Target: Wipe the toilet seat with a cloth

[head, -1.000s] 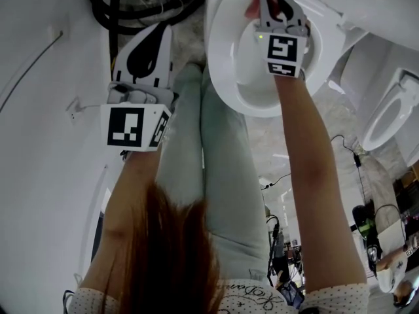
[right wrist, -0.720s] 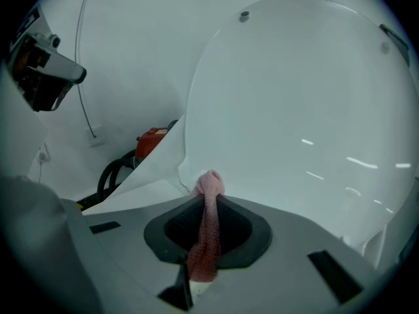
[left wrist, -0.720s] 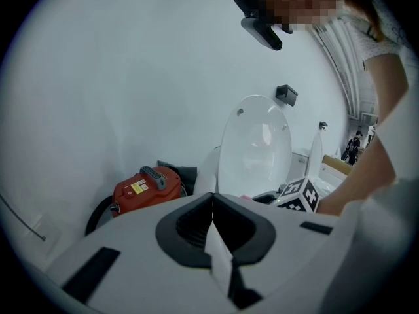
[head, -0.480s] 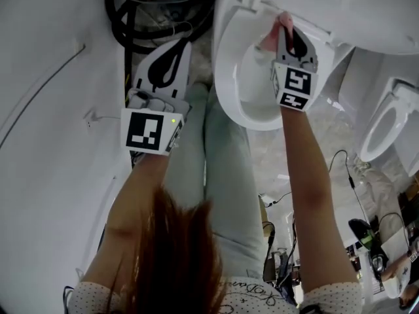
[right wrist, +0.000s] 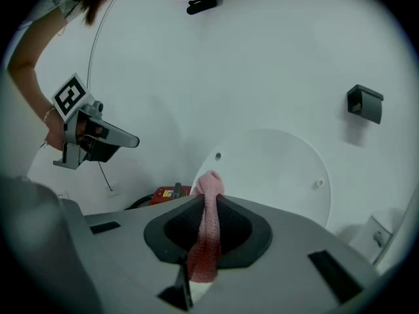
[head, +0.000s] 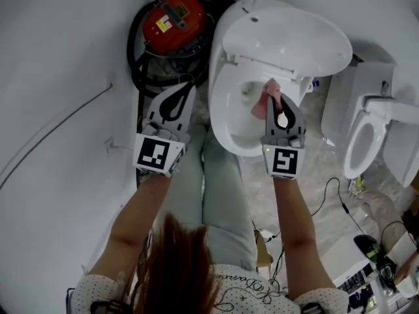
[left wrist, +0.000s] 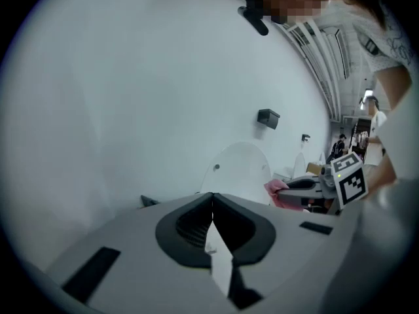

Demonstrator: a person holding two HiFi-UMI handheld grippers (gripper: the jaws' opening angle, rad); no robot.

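White wall fills the left of the head view, and tucked against it sits a red canister [head: 175, 19] ringed by a black hose [head: 141, 77], right beside the toilet. Its lid [head: 288, 41] stands raised, and the toilet seat [head: 221, 120] lies down below it, a white oval. Your right hand-held gripper [head: 276, 103] reaches in over the seat opening, jaws pinched on the pink cloth [head: 264, 102], which bunches out past the tips near the hinge end of the seat. Whether it touches the seat, I can't tell from up here. Look along that gripper and the cloth is clamped as a narrow strip between the jaws, a knob of it poking up above the tips, with the round lid and a black wall fitting [right wrist: 364, 102] behind. Your left hand-held gripper [head: 184, 91] hangs off to the left of the toilet, between the hose and the seat's rim, apart from both. Its own view shows the jaws pressed together with nothing between them, and the cloth well off to the right. Your legs [head: 222, 195] stand just in front of the toilet. A second toilet [head: 363, 139] sits to the right, and cables [head: 327, 195] trail over the mottled floor.
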